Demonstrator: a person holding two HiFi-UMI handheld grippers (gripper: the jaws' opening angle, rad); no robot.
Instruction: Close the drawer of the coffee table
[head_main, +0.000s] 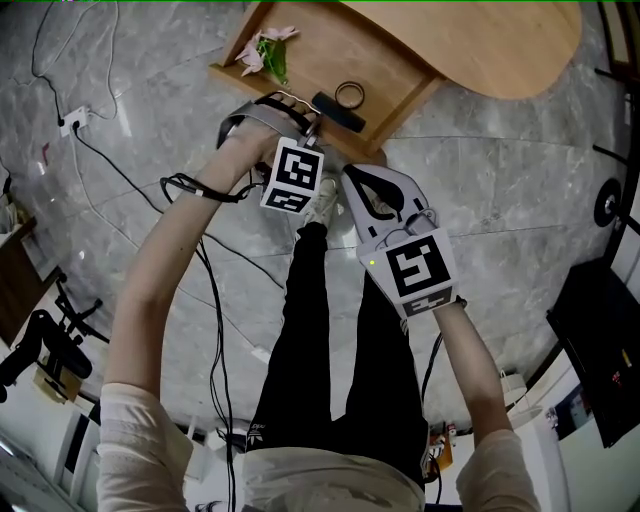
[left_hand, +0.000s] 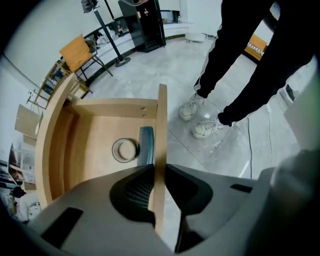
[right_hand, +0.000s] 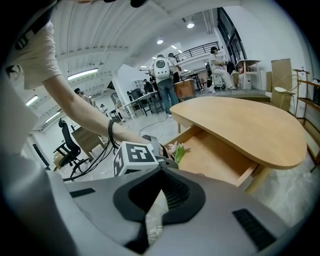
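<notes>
Left gripper (left_hand: 160, 167): my fingers pinch the drawer (left_hand: 162, 110) front edge.
Right gripper (right_hand: 162, 175): fingers pressed together, empty.

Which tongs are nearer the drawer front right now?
Left. The left tongs are clamped on the drawer front; the right tongs, shut and empty, hang just short of it, above the floor.

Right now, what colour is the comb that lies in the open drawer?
Teal. The comb shows best in the left gripper view.
</notes>
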